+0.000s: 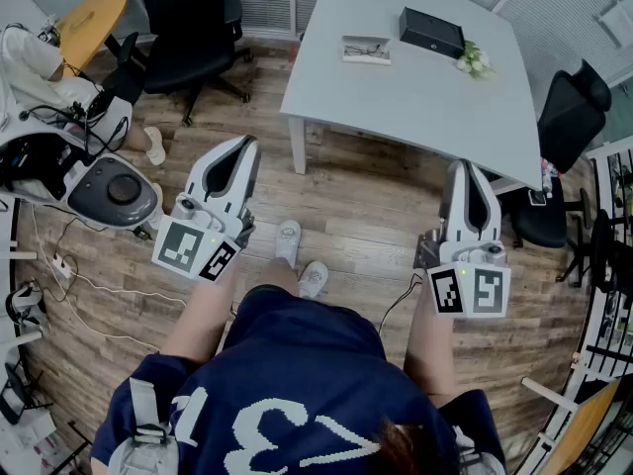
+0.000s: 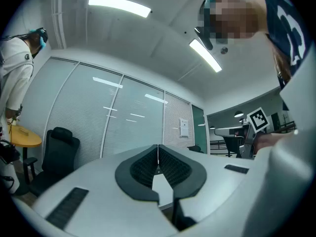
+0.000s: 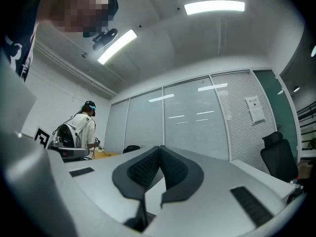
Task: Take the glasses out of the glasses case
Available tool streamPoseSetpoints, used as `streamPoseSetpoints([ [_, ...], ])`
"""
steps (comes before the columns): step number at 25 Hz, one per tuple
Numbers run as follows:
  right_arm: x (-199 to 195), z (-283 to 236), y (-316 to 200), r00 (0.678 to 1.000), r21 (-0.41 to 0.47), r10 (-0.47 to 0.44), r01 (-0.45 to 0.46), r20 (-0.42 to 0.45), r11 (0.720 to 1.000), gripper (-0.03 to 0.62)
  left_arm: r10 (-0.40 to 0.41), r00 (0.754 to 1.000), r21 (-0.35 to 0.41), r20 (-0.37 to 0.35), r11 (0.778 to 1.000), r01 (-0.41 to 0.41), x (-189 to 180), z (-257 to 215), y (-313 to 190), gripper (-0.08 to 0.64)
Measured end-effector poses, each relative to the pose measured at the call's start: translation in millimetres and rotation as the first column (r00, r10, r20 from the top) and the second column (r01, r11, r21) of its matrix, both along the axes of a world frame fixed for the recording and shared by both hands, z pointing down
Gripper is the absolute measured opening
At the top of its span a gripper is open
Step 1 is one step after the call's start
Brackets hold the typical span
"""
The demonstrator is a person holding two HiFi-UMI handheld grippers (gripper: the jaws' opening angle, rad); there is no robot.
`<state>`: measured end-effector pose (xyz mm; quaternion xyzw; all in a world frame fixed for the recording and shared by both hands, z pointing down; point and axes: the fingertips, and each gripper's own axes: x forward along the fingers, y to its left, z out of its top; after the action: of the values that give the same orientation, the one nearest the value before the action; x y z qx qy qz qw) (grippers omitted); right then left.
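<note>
from the head view: left gripper (image 1: 243, 148) and right gripper (image 1: 465, 170) held low over the wood floor (image 1: 366, 206), well short of the white table (image 1: 396, 97), both pointing toward it. on the far part of the table, black glasses case (image 1: 432, 31) lying flat, lid down. near it to the left, a pale flat card (image 1: 366, 49) with what looks like a pair of glasses on top, too small to be sure. small sprig of white flowers (image 1: 475, 60) just beside the case's right end. black office chair (image 1: 188, 28) left of the table, a second black chair (image 1: 574, 117) at its right edge, yellow round table (image 1: 91, 16) in the far left corner. pale shoes (image 1: 302, 260) on the floor between the two grippers.

from the left gripper view: left gripper clenched, dark ribbed pads (image 2: 140, 169) meeting at the tips, nothing between. aimed up at a glass wall with blinds (image 2: 123, 122) and ceiling lights (image 2: 118, 6). person in a white top (image 2: 15, 73) at the left edge.

from the right gripper view: right gripper likewise clenched and empty, tips pressed together. beyond, more blinds and a person with a backpack (image 3: 79, 132) at the left.
</note>
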<state>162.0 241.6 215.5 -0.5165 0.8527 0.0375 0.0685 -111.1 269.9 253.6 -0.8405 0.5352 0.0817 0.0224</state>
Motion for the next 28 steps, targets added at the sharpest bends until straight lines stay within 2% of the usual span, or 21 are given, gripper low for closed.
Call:
streamPoseSetpoints([
  [7,4.3,4.1,13.8,1.000,-0.011,-0.016,0.016,0.003,1.000,0.026,-0.010,1.000,0.000,0.028,1.000,0.010,10.3,-2.3,12.3,0.018],
  [12,8.5,-1.6,14.5,0.997,0.006,-0.037,0.037,0.065,0.999,0.028,-0.008,0.999,0.013,0.052,1.000,0.007,17.2,-9.1,12.4,0.018],
  [17,4.7,-6.9,8.1,0.995,0.022,-0.065,0.063,0.070,0.998,0.028,-0.012,0.998,0.030,0.067,0.999,0.010,17.6,-17.0,4.6,0.018],
  [23,-3.2,-9.2,-20.1,0.995,0.022,-0.074,0.073,0.066,0.997,0.028,-0.016,0.998,0.027,0.062,1.000,0.014,11.2,-16.1,-26.7,0.018],
  [28,-12.4,-7.9,-63.3,0.996,0.013,-0.066,0.065,0.063,0.998,0.028,0.003,0.999,0.021,0.046,1.000,-0.004,2.2,-11.5,-75.7,0.018],
])
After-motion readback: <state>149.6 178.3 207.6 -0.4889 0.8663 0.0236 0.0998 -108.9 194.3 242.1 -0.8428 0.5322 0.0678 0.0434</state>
